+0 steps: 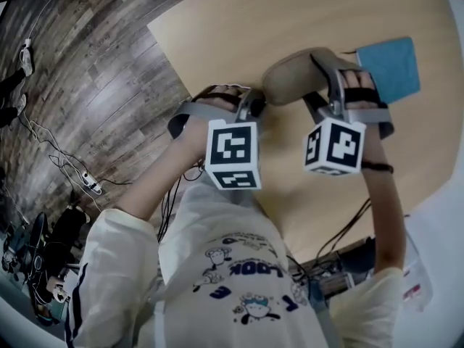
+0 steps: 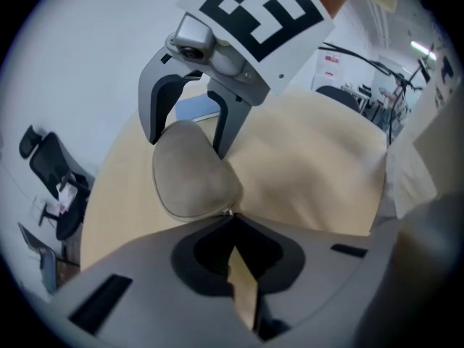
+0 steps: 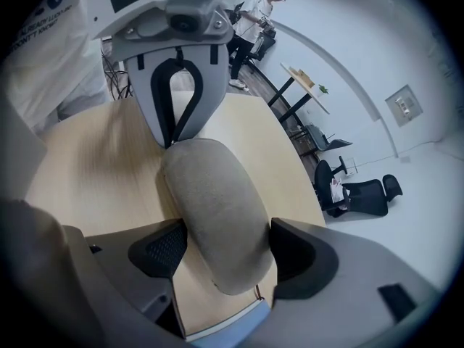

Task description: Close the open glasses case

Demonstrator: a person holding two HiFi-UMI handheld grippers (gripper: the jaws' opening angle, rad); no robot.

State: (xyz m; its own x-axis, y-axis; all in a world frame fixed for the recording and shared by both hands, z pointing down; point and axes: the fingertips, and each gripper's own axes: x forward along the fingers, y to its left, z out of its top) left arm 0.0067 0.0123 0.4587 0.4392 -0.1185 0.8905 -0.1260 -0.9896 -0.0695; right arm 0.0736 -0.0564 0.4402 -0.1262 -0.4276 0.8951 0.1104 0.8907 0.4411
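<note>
- While the right claw (image 3: 221, 249) sits clamped across the middle of the grey glasses case (image 3: 217, 216), a pad pressing on each side, the left claw (image 2: 230, 220) is fully together at the case's near end.
- Left tips meet right on the small metal zip pull (image 2: 228, 211) at the seam. It looks pinched, but only a glint of it shows.
- Head view: the case is up between both claws over the light wood desk (image 1: 217, 20), near its middle. Can't tell if it rests on the desk or hangs just above it.
- Case lid is already down. Judged step: running the zip round to finish the closure. How much seam is still unzipped isn't visible.
- Blue cloth-like item (image 1: 391, 67) lies flat on the desk just beyond the right claw, apart from the case.
- Risk: the pull is tiny and the grip shallow, so a sideways tug could let it slip out of the left tips and leave the zip part open.
- Risk: soft fuzzy shell, clamped mid-body only, so the case may twist or slide in the right claw when the left one pulls.
- Risk: hard squeeze may bow the seam and jam the slider.
</note>
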